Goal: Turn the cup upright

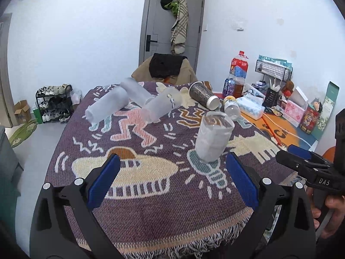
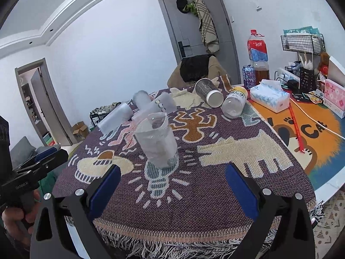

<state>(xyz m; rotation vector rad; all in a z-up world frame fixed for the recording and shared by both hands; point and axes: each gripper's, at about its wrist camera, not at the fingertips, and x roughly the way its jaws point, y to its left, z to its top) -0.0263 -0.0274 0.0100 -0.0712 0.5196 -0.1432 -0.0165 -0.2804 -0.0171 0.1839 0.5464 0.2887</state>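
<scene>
Cup (image 1: pixel 213 137) near centre-right of the left view, centre of the right view (image 2: pixel 156 140): clear plastic, standing mouth-up on the blanket (image 1: pixel 151 205), leaning a little, untouched by either tool. Left gripper (image 1: pixel 172 180) spread wide, nothing between its blue pads (image 1: pixel 103 181); right gripper (image 2: pixel 172 188) likewise released, pads (image 2: pixel 241 194) well short of the cup. Judgement: this cup looks already righted, so the step in hand is either a clean backing-off or picking the next one. Candidates lying on their sides further up the frame: three frosted cups (image 1: pixel 107 106) in a heap left of centre, a dark cup (image 1: pixel 203 96) with its mouth toward camera, and a bottle (image 1: pixel 231 108) just beside it. To do it well: pull straight back along the fingers, no sideways drift, since the standing cup is light, thin-walled and on soft weave, so a brush would tip it. For the next cup, take the nearest frosted one at mid-body, jaws across the diameter, squeeze lightly because the wall will buckle, lift clear of the heap before rotating, then set the base flat on a bare patch of blanket, well apart from the standing cup. Risks: dragging the neighbours along, and the blanket fringe (image 2: pixel 172 243) at the bottom edge snagging a low tool.
</scene>
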